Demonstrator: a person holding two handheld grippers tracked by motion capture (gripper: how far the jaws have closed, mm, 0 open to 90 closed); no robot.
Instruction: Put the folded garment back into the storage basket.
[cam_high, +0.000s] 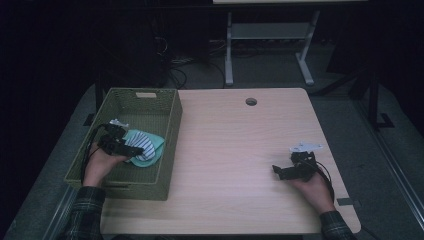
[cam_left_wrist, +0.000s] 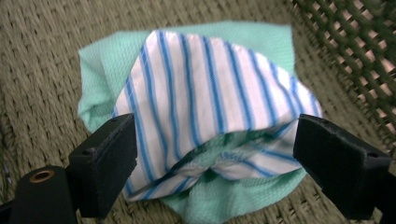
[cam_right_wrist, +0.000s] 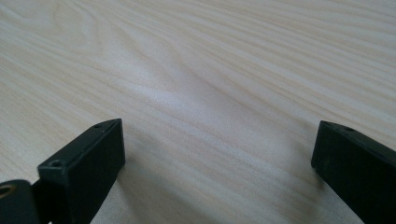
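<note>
The surface (cam_high: 240, 150) is a pale wood-grain top with a round cable hole (cam_high: 251, 101) near its far edge, at 12 o'clock from the centre.

The basket (cam_high: 170, 145) is a green woven rectangular bin. It stands on the left part of the surface, at 9 o'clock from the centre, and overhangs the left edge. A label plate (cam_high: 145, 95) sits on its far wall.

The striped cloth (cam_high: 144, 149) is white with blue stripes. It lies inside the basket on the woven floor, toward the right wall, on top of the green cloth (cam_high: 156, 142). In the left claw view the striped cloth (cam_left_wrist: 210, 98) is folded over, and the green cloth (cam_left_wrist: 98, 79) shows around its edges at 12, 9 and 6 o'clock.

The left claw (cam_high: 131, 152) is inside the basket, at 9 o'clock from the cloths, and points toward them. Its jaws stand wide apart. In the left claw view the left claw (cam_left_wrist: 215, 154) straddles the near edge of the striped cloth; the pads flank the fabric without pressing on it. Nothing is gripped.

The right claw (cam_high: 281, 172) rests on the bare surface at 4 o'clock from the centre, well apart from the basket, and points toward 9 o'clock. In its own view the right claw (cam_right_wrist: 217, 154) has its jaws spread wide with bare wood between them. It holds nothing.
</note>
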